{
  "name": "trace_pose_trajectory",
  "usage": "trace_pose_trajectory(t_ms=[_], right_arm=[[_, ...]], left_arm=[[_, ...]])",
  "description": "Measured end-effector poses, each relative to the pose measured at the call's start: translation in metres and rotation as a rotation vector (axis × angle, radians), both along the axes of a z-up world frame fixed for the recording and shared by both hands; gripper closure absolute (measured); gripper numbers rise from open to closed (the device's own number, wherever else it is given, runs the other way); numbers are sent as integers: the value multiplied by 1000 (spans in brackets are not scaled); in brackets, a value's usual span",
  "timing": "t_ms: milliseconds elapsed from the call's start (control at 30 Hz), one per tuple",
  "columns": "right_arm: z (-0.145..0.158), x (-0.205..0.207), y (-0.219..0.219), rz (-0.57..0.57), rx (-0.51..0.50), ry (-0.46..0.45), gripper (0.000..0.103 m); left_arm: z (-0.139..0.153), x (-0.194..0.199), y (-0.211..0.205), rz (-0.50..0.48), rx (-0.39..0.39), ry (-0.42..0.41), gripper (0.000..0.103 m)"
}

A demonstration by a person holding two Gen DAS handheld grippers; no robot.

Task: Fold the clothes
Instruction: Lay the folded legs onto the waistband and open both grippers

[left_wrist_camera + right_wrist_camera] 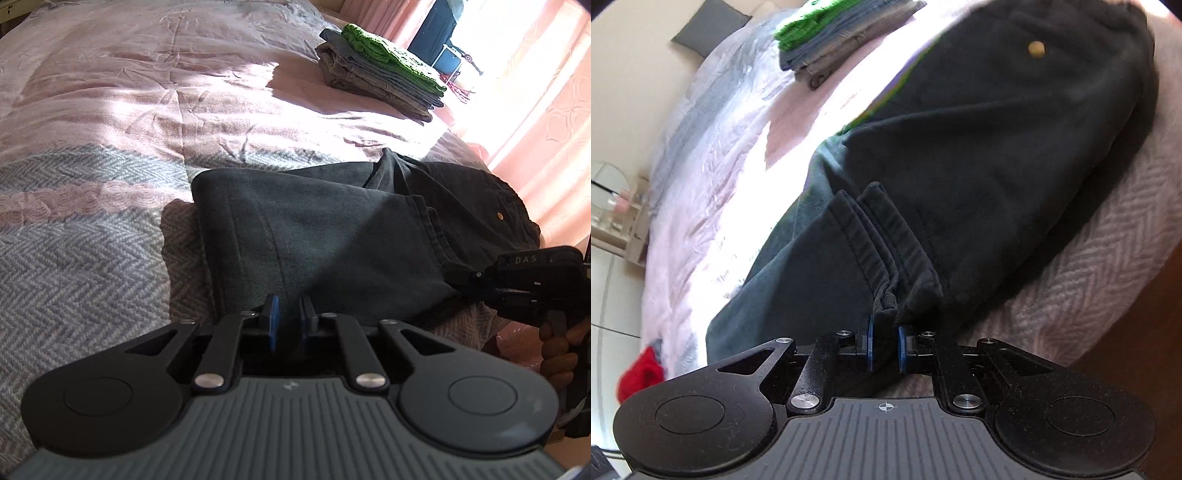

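Note:
Dark trousers [332,236] lie folded across the bed, with a brass button [499,215] near the waistband. My left gripper [289,319] is at their near edge, its blue pads shut on the dark cloth. In the left wrist view my right gripper [467,282] comes in from the right, held by a hand, and meets the trousers' right edge. In the right wrist view the right gripper [886,341] is shut on a bunched hem of the trousers [979,155], whose folds rise from between the pads.
A stack of folded clothes [384,74] with a green piece on top sits further up the bed [110,110]; it also shows as the stack [827,37]. Pink curtains [535,129] hang at the right. A red item [639,373] and a shelf [617,221] lie to the left.

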State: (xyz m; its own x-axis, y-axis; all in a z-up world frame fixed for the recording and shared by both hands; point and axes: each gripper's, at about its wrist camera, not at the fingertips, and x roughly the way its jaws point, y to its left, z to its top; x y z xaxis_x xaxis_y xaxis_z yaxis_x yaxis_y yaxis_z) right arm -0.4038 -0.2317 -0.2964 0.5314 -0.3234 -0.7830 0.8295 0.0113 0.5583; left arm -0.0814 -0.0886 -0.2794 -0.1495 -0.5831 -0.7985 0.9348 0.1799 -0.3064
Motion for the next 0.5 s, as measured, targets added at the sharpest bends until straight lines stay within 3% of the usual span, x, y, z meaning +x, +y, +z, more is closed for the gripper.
trace_pose_trajectory(t_ms=[100,200,267,300,400,500], right_arm=[[9,1,1,23,-64,-8,92],[3,-2,1,49,-43,40,90],[14,-7,0,43,-62,66,70],[24,-4,1,43,-114,118,50],[54,13,2,90,-318,269,49],[61,49,-9,242,-441,307,53]], left_arm=[[-2,2,0,1,11,8,95],[2,2,-5,-21,32,-10,96],[12,5,-9,-11,23,-22,96],[18,9,-11,4,10,-24,96],[27,22,-24,54,-17,-34,96],[22,35,-50,92,-54,-51,96]])
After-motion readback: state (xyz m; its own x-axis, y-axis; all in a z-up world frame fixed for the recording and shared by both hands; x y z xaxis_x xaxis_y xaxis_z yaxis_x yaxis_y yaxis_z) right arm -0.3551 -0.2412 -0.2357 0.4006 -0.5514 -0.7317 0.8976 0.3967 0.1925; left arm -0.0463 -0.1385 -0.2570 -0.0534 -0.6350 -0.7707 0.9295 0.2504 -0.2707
